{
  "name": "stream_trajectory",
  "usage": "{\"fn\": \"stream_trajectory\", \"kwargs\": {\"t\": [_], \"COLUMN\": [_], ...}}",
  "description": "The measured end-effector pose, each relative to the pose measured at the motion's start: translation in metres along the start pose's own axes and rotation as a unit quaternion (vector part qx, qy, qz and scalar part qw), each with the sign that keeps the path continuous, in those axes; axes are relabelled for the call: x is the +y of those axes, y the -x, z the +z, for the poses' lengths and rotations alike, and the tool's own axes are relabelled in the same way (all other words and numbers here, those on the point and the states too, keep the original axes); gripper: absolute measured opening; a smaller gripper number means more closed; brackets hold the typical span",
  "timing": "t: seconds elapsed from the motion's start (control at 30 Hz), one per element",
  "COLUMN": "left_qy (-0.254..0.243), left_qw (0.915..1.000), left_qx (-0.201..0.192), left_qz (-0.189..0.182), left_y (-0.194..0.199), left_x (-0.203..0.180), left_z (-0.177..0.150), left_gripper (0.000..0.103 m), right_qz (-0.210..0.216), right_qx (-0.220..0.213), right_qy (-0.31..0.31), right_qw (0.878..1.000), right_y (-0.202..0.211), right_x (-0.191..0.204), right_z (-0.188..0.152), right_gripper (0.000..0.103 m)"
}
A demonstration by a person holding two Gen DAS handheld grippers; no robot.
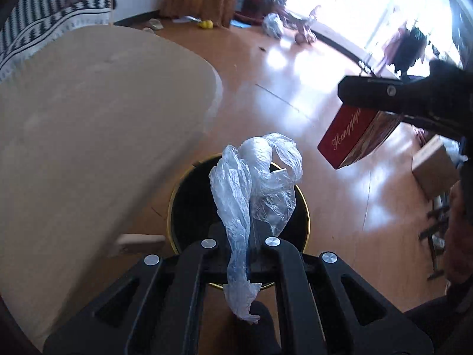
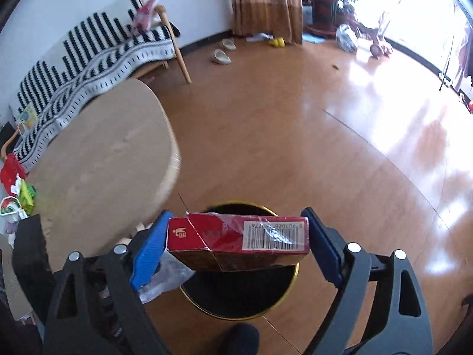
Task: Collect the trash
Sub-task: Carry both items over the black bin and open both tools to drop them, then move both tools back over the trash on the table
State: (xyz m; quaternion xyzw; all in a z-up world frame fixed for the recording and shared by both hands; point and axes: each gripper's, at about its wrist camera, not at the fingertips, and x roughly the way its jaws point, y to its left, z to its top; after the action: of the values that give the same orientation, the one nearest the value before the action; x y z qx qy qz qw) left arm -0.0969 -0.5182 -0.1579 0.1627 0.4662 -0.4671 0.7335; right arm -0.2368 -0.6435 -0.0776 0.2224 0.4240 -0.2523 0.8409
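Observation:
My left gripper (image 1: pixel 241 236) is shut on a crumpled clear plastic bag (image 1: pixel 254 183) and holds it above a black bin with a gold rim (image 1: pixel 189 195). My right gripper (image 2: pixel 236 233) is shut on a red cigarette box (image 2: pixel 236 236), its blue pads (image 2: pixel 149 254) pressing both ends, above the same bin (image 2: pixel 242 295). In the left wrist view the right gripper (image 1: pixel 393 100) with the red box (image 1: pixel 351 139) is at the upper right, above the floor beside the bin. The plastic bag also shows in the right wrist view (image 2: pixel 165 278), low and left of the box.
A round beige table (image 1: pixel 88 136) stands left of the bin (image 2: pixel 100 174). Colourful wrappers (image 2: pixel 17 192) lie at its left edge. A striped sofa (image 2: pixel 97 56) is behind. A cardboard box (image 1: pixel 434 165) and a stand are on the floor at the right. The wooden floor (image 2: pixel 295 118) stretches ahead.

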Motion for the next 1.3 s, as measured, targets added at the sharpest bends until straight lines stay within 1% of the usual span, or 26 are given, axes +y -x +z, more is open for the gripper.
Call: {"fn": "stream_trajectory", "kwargs": {"t": [0.07, 0.2, 0.33, 0.4, 0.43, 0.47, 0.53, 0.6, 0.73, 0.8, 0.87, 0.9, 0.93, 1.0, 1.03, 1.1, 1.2, 1.27, 1.3], "left_qy": [-0.007, -0.005, -0.016, -0.023, -0.022, -0.02, -0.02, -0.028, -0.028, -0.021, -0.012, -0.008, -0.001, 0.011, 0.02, 0.038, 0.073, 0.098, 0.109], "left_qw": [1.0, 0.9998, 0.9997, 0.9996, 0.9997, 0.9998, 0.9998, 0.9996, 0.9994, 0.9995, 0.9994, 0.9994, 0.9992, 0.9986, 0.9981, 0.997, 0.9937, 0.9896, 0.9873], "left_qx": [0.006, 0.018, 0.017, 0.016, 0.012, 0.007, -0.003, -0.009, -0.019, -0.024, -0.03, -0.034, -0.041, -0.051, -0.056, -0.063, -0.073, -0.084, -0.089], "left_qz": [-0.003, -0.006, -0.007, -0.002, -0.002, 0.001, -0.005, -0.002, -0.006, -0.007, -0.006, -0.003, 0.002, 0.011, 0.014, 0.026, 0.044, 0.064, 0.074], "left_y": [-0.005, -0.02, -0.018, -0.014, -0.011, -0.007, 0.003, 0.014, 0.038, 0.048, 0.062, 0.068, 0.076, 0.089, 0.099, 0.114, 0.139, 0.159, 0.169], "left_x": [0.001, 0.012, 0.01, 0.004, 0.005, 0.007, 0.008, 0.007, 0.012, 0.015, 0.021, 0.024, 0.03, 0.041, 0.05, 0.064, 0.09, 0.11, 0.12], "left_z": [-0.002, 0.003, 0.004, 0.001, 0.001, 0.001, 0.0, -0.001, -0.003, -0.004, -0.006, -0.006, -0.007, -0.01, -0.012, -0.017, -0.025, -0.032, -0.037], "left_gripper": [0.003, 0.003, 0.006, 0.021, 0.044, 0.064, 0.065, 0.068, 0.073, 0.075, 0.081, 0.082, 0.084, 0.089, 0.091, 0.091, 0.092, 0.092, 0.092], "right_qz": [0.0, 0.003, 0.008, 0.011, 0.012, 0.013, 0.016, 0.017, 0.02, 0.021, 0.019, 0.016, 0.014, 0.008, 0.005, 0.011, 0.027, 0.049, 0.066], "right_qx": [0.006, 0.01, 0.013, 0.013, 0.014, 0.015, 0.016, 0.018, 0.033, 0.042, 0.05, 0.053, 0.052, 0.05, 0.049, 0.047, 0.032, 0.021, 0.016], "right_qy": [0.002, 0.006, 0.006, 0.004, 0.001, 0.0, -0.002, -0.002, 0.0, 0.002, 0.006, 0.008, 0.01, 0.017, 0.021, 0.023, 0.034, 0.052, 0.064], "right_qw": [1.0, 1.0, 1.0, 1.0, 1.0, 1.0, 1.0, 1.0, 0.999, 0.999, 0.999, 0.998, 0.999, 0.999, 0.999, 0.999, 0.999, 0.997, 0.996], "right_y": [-0.005, -0.012, -0.017, -0.018, -0.018, -0.019, -0.019, -0.021, -0.025, -0.03, -0.033, -0.034, -0.035, -0.033, -0.032, -0.03, -0.023, -0.017, -0.013], "right_x": [-0.001, 0.003, 0.009, 0.01, 0.01, 0.01, 0.011, 0.013, 0.018, 0.023, 0.029, 0.034, 0.038, 0.048, 0.053, 0.062, 0.089, 0.12, 0.141], "right_z": [-0.001, 0.0, 0.006, 0.008, 0.008, 0.009, 0.01, 0.01, 0.012, 0.012, 0.013, 0.013, 0.013, 0.015, 0.015, 0.016, 0.019, 0.021, 0.022], "right_gripper": [0.085, 0.085, 0.085, 0.085, 0.085, 0.085, 0.085, 0.085, 0.085, 0.086, 0.086, 0.088, 0.089, 0.095, 0.096, 0.096, 0.096, 0.096, 0.096]}}
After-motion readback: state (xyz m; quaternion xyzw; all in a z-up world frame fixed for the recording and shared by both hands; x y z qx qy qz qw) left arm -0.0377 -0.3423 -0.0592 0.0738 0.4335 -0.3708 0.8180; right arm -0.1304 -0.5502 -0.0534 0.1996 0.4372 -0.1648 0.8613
